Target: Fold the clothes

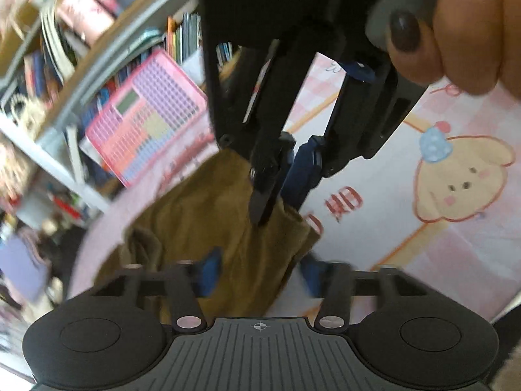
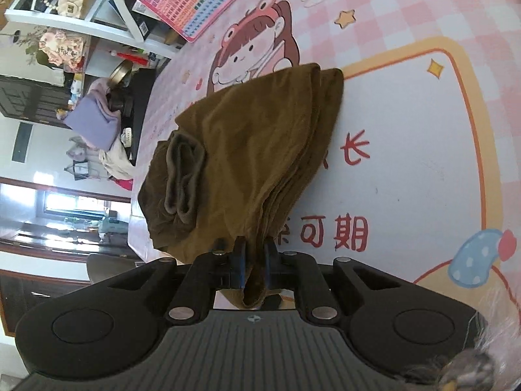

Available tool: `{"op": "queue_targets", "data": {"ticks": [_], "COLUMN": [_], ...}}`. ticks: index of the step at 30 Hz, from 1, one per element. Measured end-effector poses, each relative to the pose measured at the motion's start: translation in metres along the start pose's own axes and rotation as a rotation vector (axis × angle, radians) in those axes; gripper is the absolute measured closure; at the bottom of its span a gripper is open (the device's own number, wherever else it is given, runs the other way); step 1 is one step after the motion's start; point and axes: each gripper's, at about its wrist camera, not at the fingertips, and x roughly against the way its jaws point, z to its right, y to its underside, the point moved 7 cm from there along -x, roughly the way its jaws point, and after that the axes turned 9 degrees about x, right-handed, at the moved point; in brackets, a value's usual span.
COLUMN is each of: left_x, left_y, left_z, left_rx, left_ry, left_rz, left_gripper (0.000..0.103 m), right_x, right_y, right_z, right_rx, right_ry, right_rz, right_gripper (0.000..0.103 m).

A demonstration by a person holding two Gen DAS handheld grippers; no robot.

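So from the left gripper (image 1: 257,275) cam: its blue-padded fingers sit either side of the near edge of a brown garment (image 1: 208,221), which is bunched up on a pink cartoon mat (image 1: 423,234). Motion blur makes it hard to say whether the pads actually press the cloth. Just beyond, the right gripper (image 1: 283,192) comes down from the top of the picture, jaws nearly together, pinching the far right edge of the same garment. A hand (image 1: 456,29) with dark nail polish holds that gripper at upper right. Far left there's a cluttered bookshelf (image 1: 81,42), with a pink grid chart (image 1: 146,114) leaning against it.
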Motion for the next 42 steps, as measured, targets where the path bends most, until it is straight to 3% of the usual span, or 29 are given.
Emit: {"op": "queue_targets", "data": {"ticks": [2, 3, 4, 8, 14, 18, 26, 27, 34, 42], "left_x": [0.000, 0.000, 0.001, 0.009, 0.018, 0.028, 0.037, 0.038, 0.046, 0.064], "left_y": [-0.003, -0.004, -0.006, -0.016, -0.017, -0.015, -0.011, -0.011, -0.017, -0.014], "left_z": [0.001, 0.002, 0.001, -0.010, -0.028, -0.038, -0.038, -0.038, -0.045, -0.095], "left_rx": [0.003, 0.004, 0.013, 0.092, 0.217, 0.294, 0.333, 0.340, 0.431, 0.692], "left_ry": [0.010, 0.015, 0.020, 0.050, 0.120, 0.157, 0.212, 0.222, 0.290, 0.355], "left_rz": [0.013, 0.020, 0.029, 0.064, 0.055, 0.052, 0.042, 0.041, 0.065, 0.136], "left_gripper": [0.090, 0.091, 0.094, 0.097, 0.098, 0.098, 0.098, 0.098, 0.098, 0.098], "right_x": [0.004, 0.005, 0.007, 0.004, -0.013, -0.020, -0.014, -0.011, 0.008, 0.019], "right_y": [-0.004, -0.007, -0.009, -0.019, -0.040, -0.056, -0.062, -0.063, -0.070, -0.091], "right_z": [0.007, 0.012, 0.016, 0.040, 0.056, 0.058, 0.075, 0.076, 0.061, -0.001], "right_rx": [-0.021, -0.036, -0.050, -0.171, -0.337, -0.362, -0.399, -0.404, -0.349, -0.236], "right_ry": [0.015, 0.024, 0.033, 0.012, -0.067, -0.068, -0.064, -0.074, -0.102, -0.191], "right_rz": [0.021, 0.033, 0.044, 0.051, 0.094, 0.131, 0.163, 0.169, 0.209, 0.247], "right_gripper": [0.074, 0.052, 0.042, 0.041, 0.041, 0.046, 0.080, 0.091, 0.093, 0.093]}}
